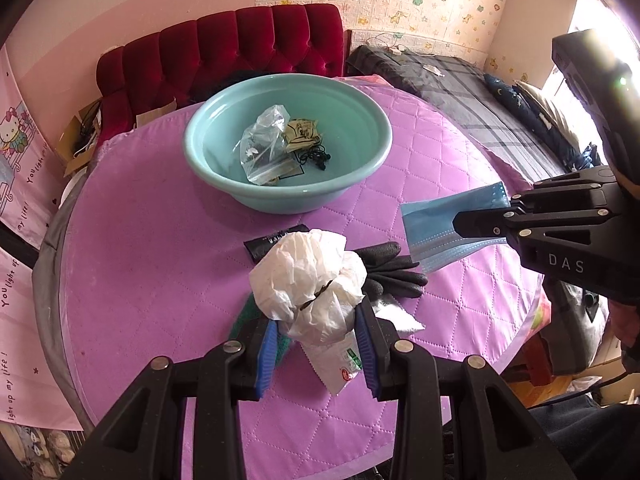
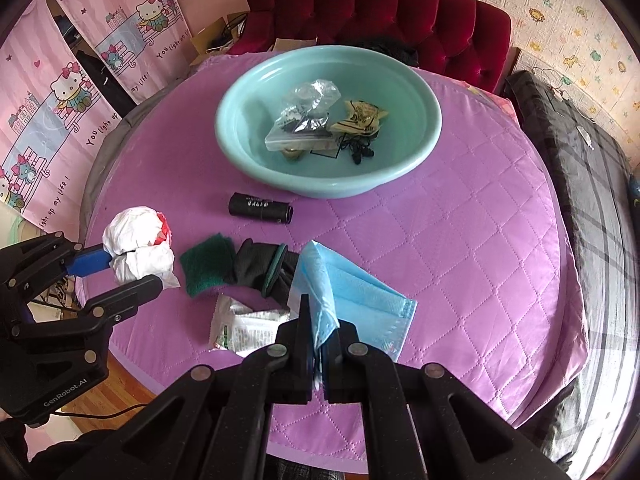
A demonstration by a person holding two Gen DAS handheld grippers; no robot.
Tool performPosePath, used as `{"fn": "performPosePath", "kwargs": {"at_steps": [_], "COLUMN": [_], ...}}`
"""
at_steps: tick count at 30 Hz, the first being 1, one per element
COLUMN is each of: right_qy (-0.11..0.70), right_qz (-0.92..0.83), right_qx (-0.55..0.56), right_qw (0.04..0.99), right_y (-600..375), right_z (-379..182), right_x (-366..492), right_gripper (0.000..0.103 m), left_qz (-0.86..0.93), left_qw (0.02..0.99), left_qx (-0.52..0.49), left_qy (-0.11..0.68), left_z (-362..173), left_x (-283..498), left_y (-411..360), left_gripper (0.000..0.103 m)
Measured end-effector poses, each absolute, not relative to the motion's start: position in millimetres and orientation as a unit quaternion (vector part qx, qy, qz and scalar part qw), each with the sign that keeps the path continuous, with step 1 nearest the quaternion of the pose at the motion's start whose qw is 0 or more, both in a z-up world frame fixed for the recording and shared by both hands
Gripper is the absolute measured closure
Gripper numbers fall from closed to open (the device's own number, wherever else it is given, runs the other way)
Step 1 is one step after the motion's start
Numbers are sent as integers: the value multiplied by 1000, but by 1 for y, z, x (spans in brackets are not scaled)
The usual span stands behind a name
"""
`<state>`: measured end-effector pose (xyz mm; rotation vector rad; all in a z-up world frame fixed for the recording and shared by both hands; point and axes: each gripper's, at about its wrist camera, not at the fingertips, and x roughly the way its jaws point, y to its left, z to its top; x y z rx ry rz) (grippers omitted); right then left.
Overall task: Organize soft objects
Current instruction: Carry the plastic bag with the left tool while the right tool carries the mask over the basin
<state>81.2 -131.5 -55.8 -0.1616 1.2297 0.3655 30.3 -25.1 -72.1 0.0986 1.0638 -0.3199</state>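
Observation:
My left gripper [image 1: 318,330] is shut on a crumpled white plastic bag [image 1: 308,280], held above the purple quilted table; from the right wrist view the same bag [image 2: 136,246] shows a red patch, pinched in that left gripper [image 2: 134,270]. My right gripper [image 2: 320,320] is shut on a blue face mask [image 2: 352,292], which hangs off the table; the left wrist view shows the mask [image 1: 436,228] at the right, in the right gripper [image 1: 460,226]. On the table lie a black glove [image 2: 260,268], a green scouring pad [image 2: 206,264], a white foil packet [image 2: 244,328] and a black tube [image 2: 260,208].
A teal basin [image 2: 240,140] stands at the far middle of the table [image 2: 460,260] and holds a clear bag, a yellowish packet and a black cord. A red tufted headboard [image 2: 380,4] is behind it. A bed with a dark checked cover [image 2: 592,200] lies to the right.

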Motion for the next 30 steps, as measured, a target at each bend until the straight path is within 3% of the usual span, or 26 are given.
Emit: {"fn": "performPosePath", "kwargs": {"at_steps": [17,30], "right_qy": [545,543], "right_qz": [159,138], "right_qx": [-73,-56], "right_qw": [820,826], "right_y": [-118,-110], "right_z": [-29,-41], "right_x": [165,232], "right_gripper": [102,102], "left_qz": [-148,-126], "left_qw": [860,864], "left_qx": [54,68], "left_qy": [485,483], "left_z": [-47,-55], "left_x": [111,177], "left_y": [-23,-17], "left_gripper": [64,64]}}
